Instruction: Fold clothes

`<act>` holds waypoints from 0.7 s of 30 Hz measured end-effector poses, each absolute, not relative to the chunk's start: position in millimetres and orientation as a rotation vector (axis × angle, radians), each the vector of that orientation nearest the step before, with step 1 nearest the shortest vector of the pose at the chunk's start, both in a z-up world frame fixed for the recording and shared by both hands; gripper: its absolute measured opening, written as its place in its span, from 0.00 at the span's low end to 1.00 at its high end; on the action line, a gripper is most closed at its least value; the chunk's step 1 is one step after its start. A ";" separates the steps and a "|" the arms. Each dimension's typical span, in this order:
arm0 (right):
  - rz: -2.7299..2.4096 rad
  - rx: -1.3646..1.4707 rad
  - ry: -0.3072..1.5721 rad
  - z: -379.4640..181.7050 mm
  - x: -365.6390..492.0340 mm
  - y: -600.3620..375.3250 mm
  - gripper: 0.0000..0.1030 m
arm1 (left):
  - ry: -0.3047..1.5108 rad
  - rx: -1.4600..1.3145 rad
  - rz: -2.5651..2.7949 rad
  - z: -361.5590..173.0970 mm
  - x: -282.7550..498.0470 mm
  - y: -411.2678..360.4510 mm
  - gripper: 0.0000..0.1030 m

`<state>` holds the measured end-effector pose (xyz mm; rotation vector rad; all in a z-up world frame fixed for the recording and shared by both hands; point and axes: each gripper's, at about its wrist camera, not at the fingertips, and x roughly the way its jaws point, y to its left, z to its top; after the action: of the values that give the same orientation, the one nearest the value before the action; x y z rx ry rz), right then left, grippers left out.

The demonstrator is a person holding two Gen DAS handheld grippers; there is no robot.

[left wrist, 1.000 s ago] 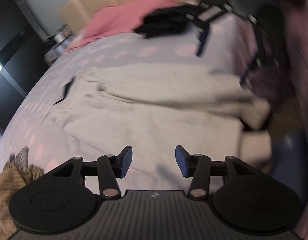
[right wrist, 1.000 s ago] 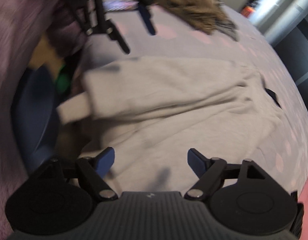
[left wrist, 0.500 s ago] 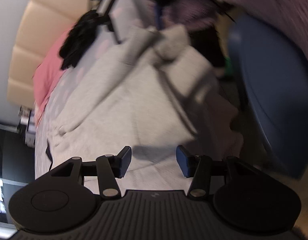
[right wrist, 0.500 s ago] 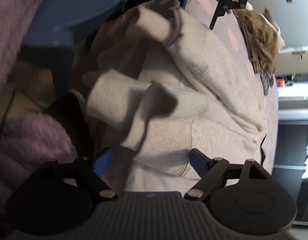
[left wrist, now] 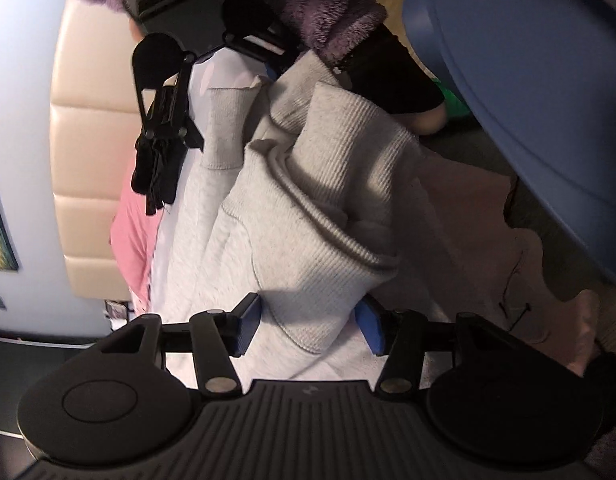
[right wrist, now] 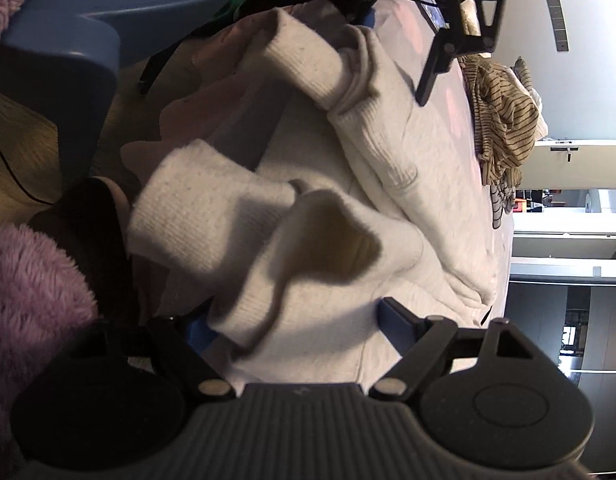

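Dim indoor light, hard shadows, fisheye-bent edges, slight blur

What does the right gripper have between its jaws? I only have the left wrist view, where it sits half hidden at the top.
Observer: In the right wrist view the right gripper is open. A ribbed cuff of the grey sweatshirt lies between its fingers, and the pads do not appear to press on it.
Operator: Are there other clothes on the bed that my view misses?
Observer: Yes, a crumpled brown striped garment lies on the bed beyond the sweatshirt.
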<state>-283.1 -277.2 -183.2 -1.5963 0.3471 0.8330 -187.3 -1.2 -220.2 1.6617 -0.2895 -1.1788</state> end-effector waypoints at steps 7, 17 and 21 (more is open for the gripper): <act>0.867 -1.460 0.384 -163.1 -281.4 -269.2 0.62 | -0.169 1.628 -1.226 -205.6 -184.1 -9.6 0.38; 0.864 -1.123 0.564 -94.6 -239.6 -264.2 0.34 | 0.223 1.319 -1.298 -141.9 -156.6 -30.1 0.18; 0.897 -0.957 0.677 -61.7 -207.9 -267.3 0.33 | 0.420 1.073 -1.310 -102.9 -121.5 -39.7 0.17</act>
<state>-207.9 -267.3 -61.7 -0.9575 0.6767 0.8973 -121.5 -39.7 -102.9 1.0731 0.4201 -1.3100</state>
